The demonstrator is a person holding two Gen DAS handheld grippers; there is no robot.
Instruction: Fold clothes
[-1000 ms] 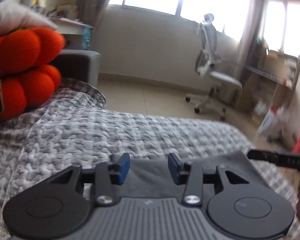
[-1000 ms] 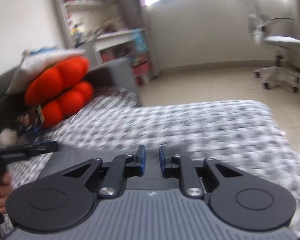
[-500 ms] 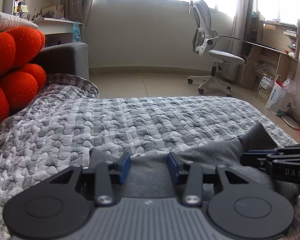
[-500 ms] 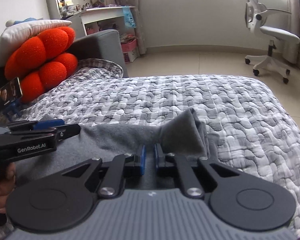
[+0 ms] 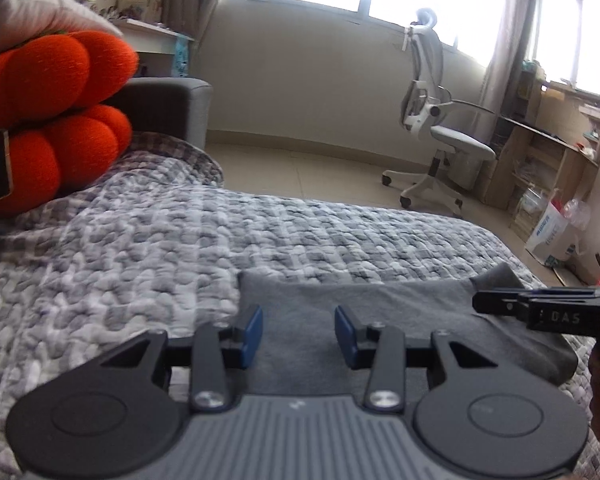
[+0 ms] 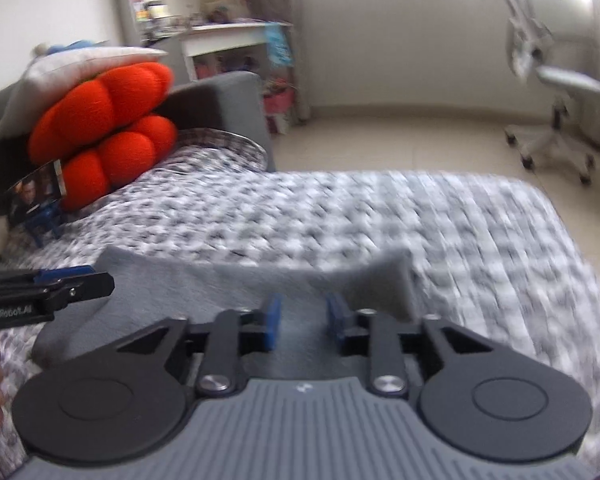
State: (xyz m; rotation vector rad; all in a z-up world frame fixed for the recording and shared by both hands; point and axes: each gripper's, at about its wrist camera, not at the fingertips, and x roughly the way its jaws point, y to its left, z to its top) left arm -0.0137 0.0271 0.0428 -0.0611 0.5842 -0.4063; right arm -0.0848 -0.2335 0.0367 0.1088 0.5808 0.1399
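Observation:
A grey garment (image 5: 380, 304) lies spread flat on the quilted bedspread (image 5: 180, 248). Over its near edge hovers my left gripper (image 5: 299, 332), open, with nothing between its blue pads. The right wrist view is blurred: my right gripper (image 6: 303, 320) is open above the same garment (image 6: 204, 284), whose right corner (image 6: 388, 280) stands up in a small fold. Each gripper shows in the other's view: the right gripper (image 5: 540, 312) at the garment's right end, the left gripper (image 6: 52, 288) at its left end, with a hand below it.
An orange knotted cushion (image 5: 60, 120) under a pale pillow (image 5: 28, 24) sits at the bed's head, with a phone on a blue stand (image 6: 40, 196) beside it. Beyond the bed are tiled floor, an office chair (image 5: 436, 132) and a desk (image 5: 548, 148).
My right gripper has opened and let go of the garment's right corner. The garment now lies flatter on the bed. The left gripper stays open.

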